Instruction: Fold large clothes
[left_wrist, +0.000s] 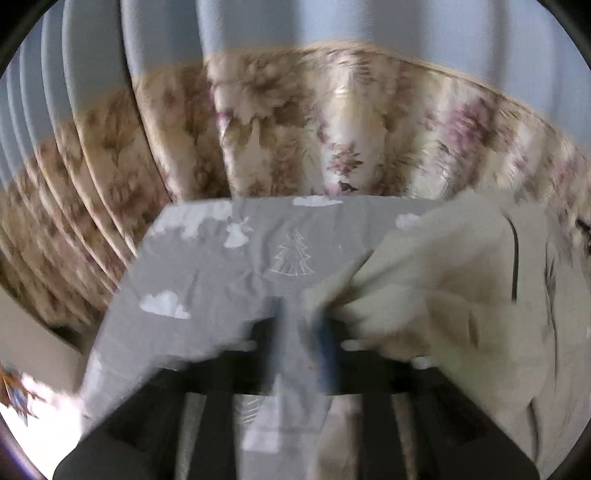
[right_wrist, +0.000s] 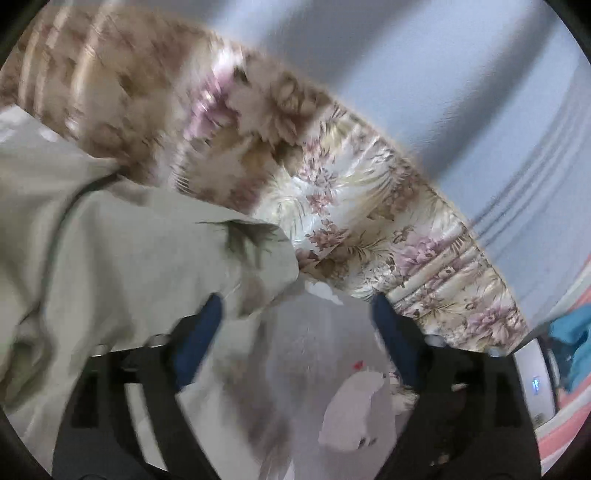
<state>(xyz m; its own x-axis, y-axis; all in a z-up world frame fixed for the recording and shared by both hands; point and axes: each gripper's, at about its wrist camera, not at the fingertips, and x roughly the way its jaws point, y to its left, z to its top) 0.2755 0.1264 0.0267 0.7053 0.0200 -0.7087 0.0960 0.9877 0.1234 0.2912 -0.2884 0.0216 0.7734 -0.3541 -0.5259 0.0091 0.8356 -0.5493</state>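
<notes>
Cream-coloured garment (left_wrist: 443, 277) is seen lying crumpled on a grey sheet (left_wrist: 221, 266) printed with white clouds and outlined fir trees, and the right-hand part of that sheet is covered by it. Nearest, over the sheet's near edge, the left gripper (left_wrist: 301, 336) is shown heavily blurred with its jaws parted; bare sheet is seen through the gap, and a gathered tip of the garment lies just beside the blue-padded finger, though contact cannot be judged through the blur. The right gripper (right_wrist: 297, 332) is held spread wide above the sheet, nothing being pressed between its blue pads (right_wrist: 199, 339); a fold of the garment lies around one pad, and grey sheet fills the gap. The sheet itself is wrinkled, and its far edge runs straight across the left wrist view. On the garment a dark cord (left_wrist: 514, 258) and a dark feathery mark (right_wrist: 247, 236) can be made out. The cloth is bunched, so its long axis cannot be settled; from the left wrist it is seen spreading from a gathered tip at the sheet's middle outward to the sheet's right side. Beyond the sheet's far edge a pleated floral curtain (left_wrist: 295, 129) in beige and mauve is hung, pale blue in its upper part. Off the sheet's right side, a white device (right_wrist: 535, 380), something teal (right_wrist: 572, 332) and a pink striped surface (right_wrist: 569, 424) are visible.
</notes>
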